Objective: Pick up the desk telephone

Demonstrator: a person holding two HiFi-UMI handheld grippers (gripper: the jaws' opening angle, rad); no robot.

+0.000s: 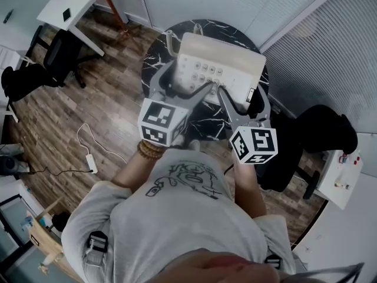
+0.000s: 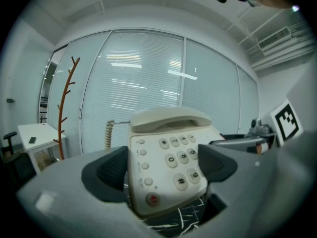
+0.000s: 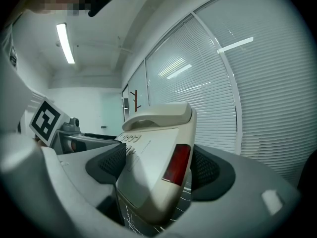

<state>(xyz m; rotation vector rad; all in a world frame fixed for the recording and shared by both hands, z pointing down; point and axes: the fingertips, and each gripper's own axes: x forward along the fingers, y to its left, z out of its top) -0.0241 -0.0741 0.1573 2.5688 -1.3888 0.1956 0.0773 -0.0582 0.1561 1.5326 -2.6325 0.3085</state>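
My left gripper [image 2: 159,168] is clenched on the near left corner of the cream desk telephone [image 1: 219,61], one pad at each side of its keypad [image 2: 179,163]. My right gripper [image 3: 159,168] grasps its right edge by the red panel [image 3: 176,163]. The phone is over the round black marbled table [image 1: 203,27].

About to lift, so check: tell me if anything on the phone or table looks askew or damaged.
Nothing stands out. The handset sits in its cradle on the phone, the cord hangs at its side, and no crack or spill shows on the table. The left tool and right tool each clamp a near corner.
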